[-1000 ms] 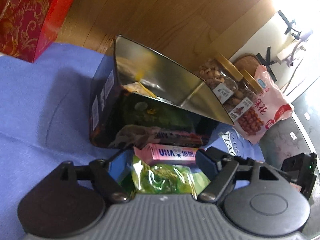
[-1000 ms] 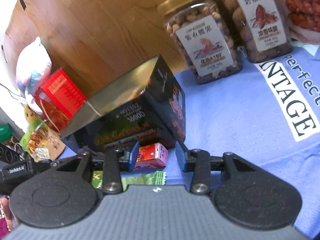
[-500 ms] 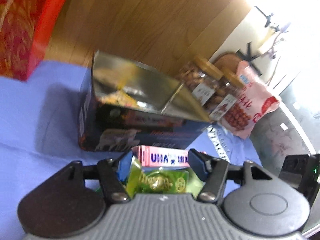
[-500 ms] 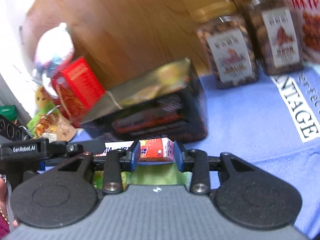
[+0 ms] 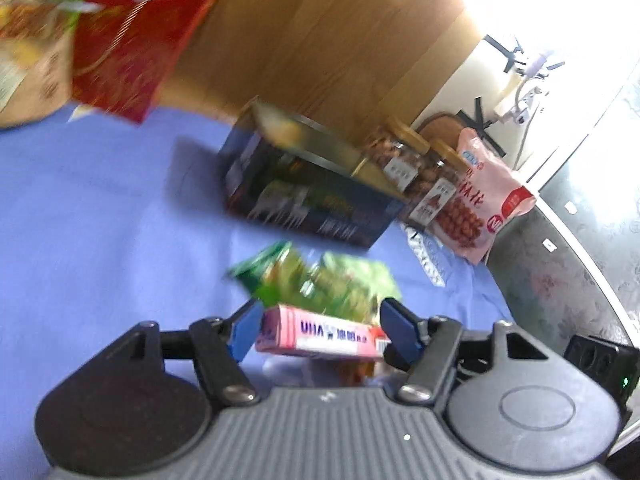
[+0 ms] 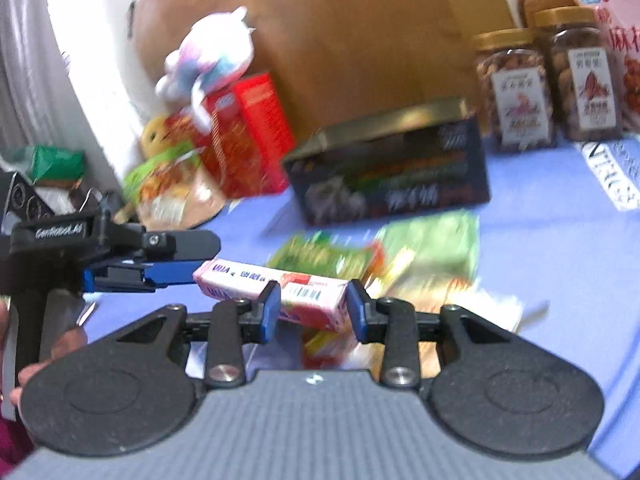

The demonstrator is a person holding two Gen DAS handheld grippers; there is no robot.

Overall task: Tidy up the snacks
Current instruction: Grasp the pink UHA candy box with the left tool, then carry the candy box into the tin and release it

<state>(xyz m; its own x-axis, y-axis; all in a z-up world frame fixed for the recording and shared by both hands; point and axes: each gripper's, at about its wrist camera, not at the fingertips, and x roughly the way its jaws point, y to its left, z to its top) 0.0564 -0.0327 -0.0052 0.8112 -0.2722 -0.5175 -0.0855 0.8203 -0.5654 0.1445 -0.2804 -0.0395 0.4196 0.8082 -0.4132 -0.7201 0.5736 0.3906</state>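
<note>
A pink UHA candy box [image 5: 322, 334] [image 6: 276, 290] hangs above the blue cloth. My right gripper [image 6: 313, 311] is shut on one end of it. My left gripper [image 5: 320, 330] is open with the box lying lengthwise between its blue fingertips [image 5: 245, 327], seemingly without contact; it shows from the side in the right wrist view [image 6: 160, 272]. Green snack packets [image 5: 320, 280] [image 6: 380, 252] lie on the cloth under the box. A dark snack box with a gold open lid [image 5: 308, 196] [image 6: 392, 176] stands behind them.
Two nut jars [image 6: 516, 88] and a pink snack bag [image 5: 484, 196] stand at the back right. A red box [image 6: 248, 132] with a plush toy [image 6: 208, 60] on it and a snack bag [image 6: 172, 188] sit at the back left. A wooden board [image 5: 320, 40] backs the cloth.
Both grippers pulled back and up from the dark box. The right gripper lifted the pink box off the cloth. The green packets now lie uncovered in front of the dark box.
</note>
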